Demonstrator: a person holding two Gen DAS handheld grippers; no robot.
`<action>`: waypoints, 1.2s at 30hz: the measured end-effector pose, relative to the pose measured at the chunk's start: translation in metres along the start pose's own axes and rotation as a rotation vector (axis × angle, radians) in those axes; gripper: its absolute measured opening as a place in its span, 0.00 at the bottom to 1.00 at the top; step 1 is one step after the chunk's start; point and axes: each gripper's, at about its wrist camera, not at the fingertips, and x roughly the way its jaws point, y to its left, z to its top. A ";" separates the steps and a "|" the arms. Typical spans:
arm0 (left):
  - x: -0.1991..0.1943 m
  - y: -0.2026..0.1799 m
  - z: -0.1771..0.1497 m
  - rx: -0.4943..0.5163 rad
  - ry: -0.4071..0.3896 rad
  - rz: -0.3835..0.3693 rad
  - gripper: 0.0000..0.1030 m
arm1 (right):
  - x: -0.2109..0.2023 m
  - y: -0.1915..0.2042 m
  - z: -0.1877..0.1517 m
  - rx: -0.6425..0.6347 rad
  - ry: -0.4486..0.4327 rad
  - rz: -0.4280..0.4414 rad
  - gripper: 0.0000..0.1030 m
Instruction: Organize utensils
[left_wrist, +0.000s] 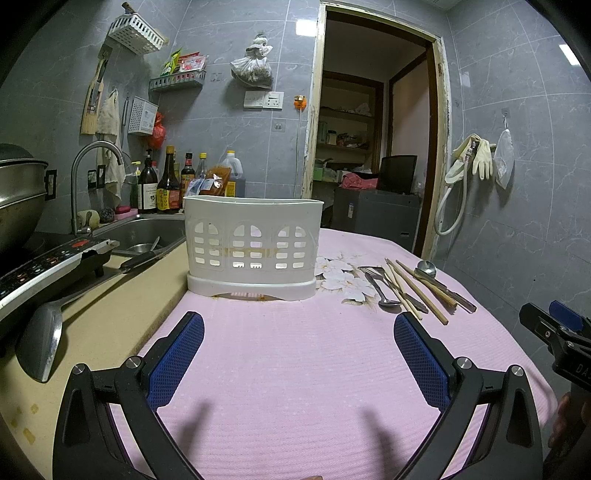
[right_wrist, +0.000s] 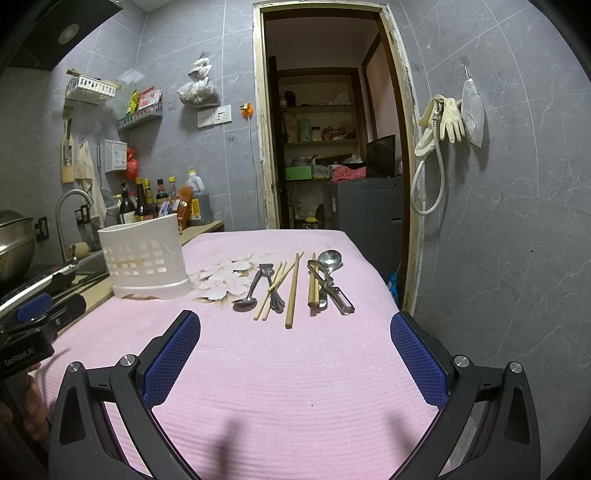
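A white slotted utensil holder (left_wrist: 253, 247) stands on the pink cloth (left_wrist: 295, 369), straight ahead of my open, empty left gripper (left_wrist: 298, 325); it shows at the left in the right wrist view (right_wrist: 144, 256). A row of utensils lies to its right: a small spoon (right_wrist: 248, 295), a fork (right_wrist: 271, 288), several wooden chopsticks (right_wrist: 293, 291), a large spoon (right_wrist: 328, 264) and a peeler (right_wrist: 334, 290). My right gripper (right_wrist: 295, 325) is open and empty, just short of them. The utensils (left_wrist: 406, 288) lie right of the left gripper.
A sink (left_wrist: 147, 232) with a tap, an induction cooker (left_wrist: 48, 266) and a ladle (left_wrist: 40, 339) sit on the counter at the left. Sauce bottles (left_wrist: 170, 184) stand behind the holder. A doorway (right_wrist: 332, 147) opens beyond the table's far edge.
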 end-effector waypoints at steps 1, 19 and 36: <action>0.000 0.000 0.000 0.000 0.000 0.001 0.98 | 0.000 0.000 0.000 -0.001 0.000 0.000 1.00; 0.024 -0.016 0.022 0.032 -0.028 -0.017 0.98 | 0.004 -0.012 0.012 -0.066 -0.057 -0.077 1.00; 0.140 -0.069 0.075 0.208 0.198 -0.136 0.97 | 0.109 -0.071 0.085 -0.115 0.097 -0.021 0.97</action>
